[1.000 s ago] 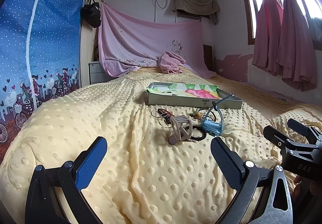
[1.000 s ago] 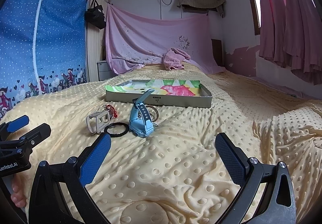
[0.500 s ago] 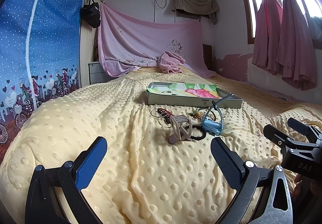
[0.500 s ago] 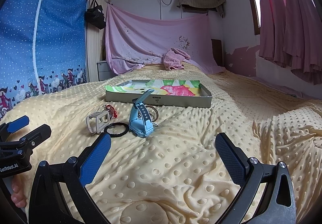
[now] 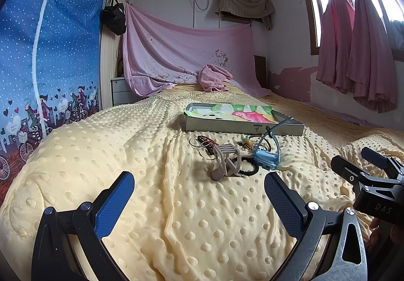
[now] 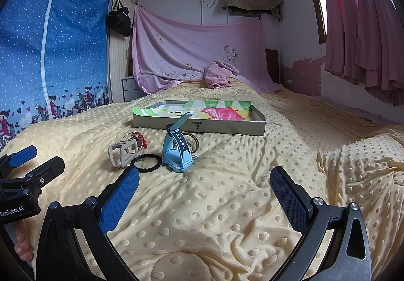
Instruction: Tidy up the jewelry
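A small pile of jewelry lies on the yellow dotted blanket: a blue watch (image 6: pixel 176 152) (image 5: pixel 265 158), a beige watch (image 6: pixel 123 151) (image 5: pixel 226 161), a black hair tie (image 6: pixel 146 162) (image 5: pixel 248 168), thin metal rings (image 5: pixel 199 146) and a red piece (image 6: pixel 140 138). Behind it stands a shallow grey box (image 6: pixel 199 119) (image 5: pixel 242 120) with a colourful lining. My left gripper (image 5: pixel 199 196) is open and empty, short of the pile. My right gripper (image 6: pixel 204 188) is open and empty, just right of the pile.
The bed runs back to a pink towel (image 6: pixel 219 75) and a pink sheet on the wall. A blue dotted wardrobe (image 6: pixel 50 53) stands on the left, pink curtains (image 6: pixel 363 28) on the right. Each gripper shows in the other's view: the right one (image 5: pixel 366 175), the left one (image 6: pixel 22 175).
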The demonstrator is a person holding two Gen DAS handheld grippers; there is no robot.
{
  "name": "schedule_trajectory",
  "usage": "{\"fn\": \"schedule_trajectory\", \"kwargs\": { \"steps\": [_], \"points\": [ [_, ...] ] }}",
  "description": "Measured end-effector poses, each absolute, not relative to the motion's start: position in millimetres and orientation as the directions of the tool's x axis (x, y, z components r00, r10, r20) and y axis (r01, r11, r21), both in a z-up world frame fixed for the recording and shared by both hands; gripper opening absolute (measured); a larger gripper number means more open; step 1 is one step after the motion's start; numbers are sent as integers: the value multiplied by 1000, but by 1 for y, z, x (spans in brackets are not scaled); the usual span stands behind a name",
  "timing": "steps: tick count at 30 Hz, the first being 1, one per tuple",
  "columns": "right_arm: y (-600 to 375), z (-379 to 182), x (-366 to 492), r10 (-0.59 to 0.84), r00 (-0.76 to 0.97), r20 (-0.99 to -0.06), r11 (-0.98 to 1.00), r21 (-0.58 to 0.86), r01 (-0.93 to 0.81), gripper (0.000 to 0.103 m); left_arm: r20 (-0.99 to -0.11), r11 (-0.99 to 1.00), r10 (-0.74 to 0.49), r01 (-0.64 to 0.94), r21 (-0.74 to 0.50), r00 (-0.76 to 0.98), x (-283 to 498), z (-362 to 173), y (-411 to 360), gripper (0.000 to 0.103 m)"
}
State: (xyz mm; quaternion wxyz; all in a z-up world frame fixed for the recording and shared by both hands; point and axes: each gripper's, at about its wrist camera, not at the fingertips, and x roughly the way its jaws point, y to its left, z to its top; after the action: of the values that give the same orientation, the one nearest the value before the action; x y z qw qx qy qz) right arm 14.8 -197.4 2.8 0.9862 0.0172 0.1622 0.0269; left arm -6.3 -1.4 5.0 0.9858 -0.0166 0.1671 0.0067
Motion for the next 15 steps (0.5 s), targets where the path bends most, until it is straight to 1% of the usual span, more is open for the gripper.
{"fn": "schedule_trajectory", "kwargs": {
  "steps": [15],
  "points": [
    [-198,3,16,58,945,-321,998,45,-46,102,-331,999,9,-20,-30,944,-6,4,-1,103]
  ]
}}
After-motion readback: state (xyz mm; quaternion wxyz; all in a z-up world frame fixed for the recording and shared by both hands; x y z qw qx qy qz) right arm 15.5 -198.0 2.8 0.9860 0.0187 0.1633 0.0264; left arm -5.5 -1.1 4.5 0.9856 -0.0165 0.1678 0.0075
